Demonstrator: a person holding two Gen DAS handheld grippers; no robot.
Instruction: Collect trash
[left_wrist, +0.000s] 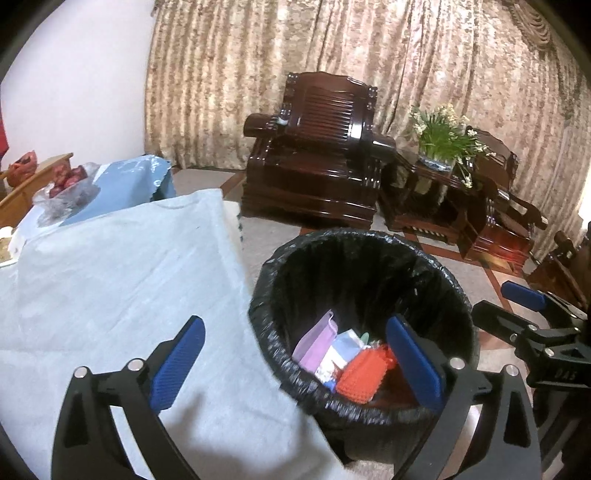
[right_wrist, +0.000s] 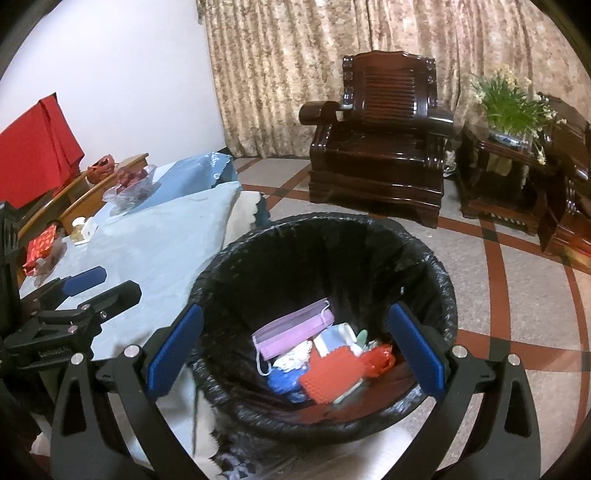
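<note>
Trash (right_wrist: 317, 358) lies in black-lined bin (right_wrist: 424, 258), below both wide, empty grippers: left (left_wrist: 295, 358), right (right_wrist: 295, 347).

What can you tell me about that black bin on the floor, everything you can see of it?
The bin is round, open-topped and upright, lined with a crinkly black plastic bag folded over its rim. It stands on the tiled floor, right beside the table's pale blue cloth. At its bottom lies a small heap of rubbish: a purple face mask, a red bumpy piece, and white and blue scraps. Both claws hang open above it, touching nothing.
</note>
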